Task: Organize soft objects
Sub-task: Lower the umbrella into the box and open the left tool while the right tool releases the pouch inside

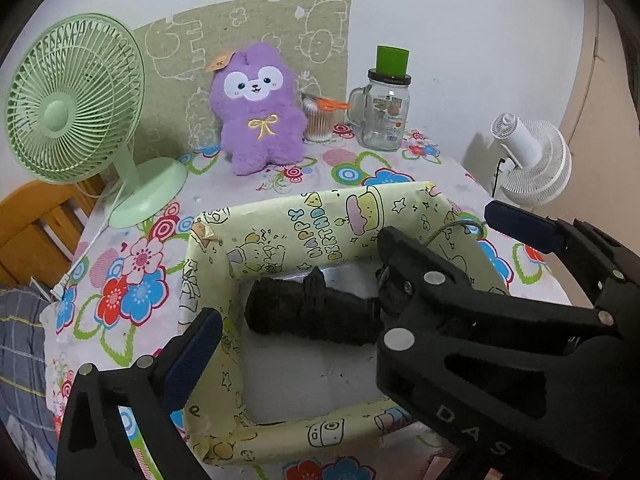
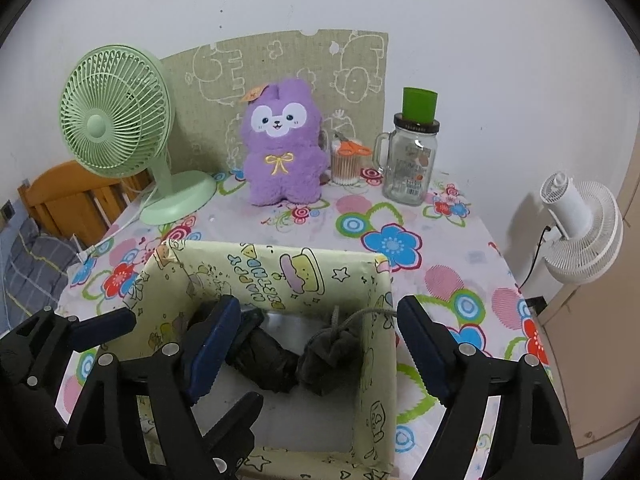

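Black rolled cloth (image 2: 264, 364) | in box (image 2: 280, 268) | below open right gripper (image 2: 316, 356)

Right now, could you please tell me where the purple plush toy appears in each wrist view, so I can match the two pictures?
Left wrist view: the purple plush toy sits upper centre, left of the middle, at the table's far edge.
Right wrist view: the purple plush toy sits upper centre, beyond the yellow box.
Shared landmark: the green fan stands to the toy's left in both.
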`<state>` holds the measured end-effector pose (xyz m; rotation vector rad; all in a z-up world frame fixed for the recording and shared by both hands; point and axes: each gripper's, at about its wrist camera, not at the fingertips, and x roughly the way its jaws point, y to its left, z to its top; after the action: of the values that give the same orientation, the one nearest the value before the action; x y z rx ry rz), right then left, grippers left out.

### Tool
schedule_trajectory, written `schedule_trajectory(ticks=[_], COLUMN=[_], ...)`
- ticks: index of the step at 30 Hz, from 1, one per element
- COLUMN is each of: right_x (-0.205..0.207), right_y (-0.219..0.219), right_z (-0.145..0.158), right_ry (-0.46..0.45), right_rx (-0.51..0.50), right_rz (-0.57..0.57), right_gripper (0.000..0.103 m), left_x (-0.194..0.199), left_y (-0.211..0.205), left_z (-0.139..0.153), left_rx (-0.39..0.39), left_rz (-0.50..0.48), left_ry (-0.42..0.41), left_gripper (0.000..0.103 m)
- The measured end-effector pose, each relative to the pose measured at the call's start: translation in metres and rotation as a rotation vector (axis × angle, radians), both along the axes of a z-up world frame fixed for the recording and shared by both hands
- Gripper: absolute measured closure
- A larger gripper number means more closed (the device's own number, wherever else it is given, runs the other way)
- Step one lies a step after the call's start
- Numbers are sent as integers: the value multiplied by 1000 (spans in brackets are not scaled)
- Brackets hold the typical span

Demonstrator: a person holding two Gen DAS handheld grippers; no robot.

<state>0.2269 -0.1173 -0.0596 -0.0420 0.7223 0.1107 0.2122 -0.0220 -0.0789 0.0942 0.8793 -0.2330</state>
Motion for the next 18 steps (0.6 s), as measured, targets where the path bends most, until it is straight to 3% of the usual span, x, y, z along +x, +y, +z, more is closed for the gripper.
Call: schedule_trajectory(ticks=[13,18], right_x=[-19,-30], right_y=[-9,-10], right_z=[1,5], right_ry=[28,19], right_rx=[31,36], right_rz=[-13,-20], right_gripper=[19,14], left_x=[-26,-36], left_y=[-6,-6], left_z=[11,16], left_rx=[39,35], left_rz=[6,8], left_ry=[-54,-67], left_gripper=[0,0])
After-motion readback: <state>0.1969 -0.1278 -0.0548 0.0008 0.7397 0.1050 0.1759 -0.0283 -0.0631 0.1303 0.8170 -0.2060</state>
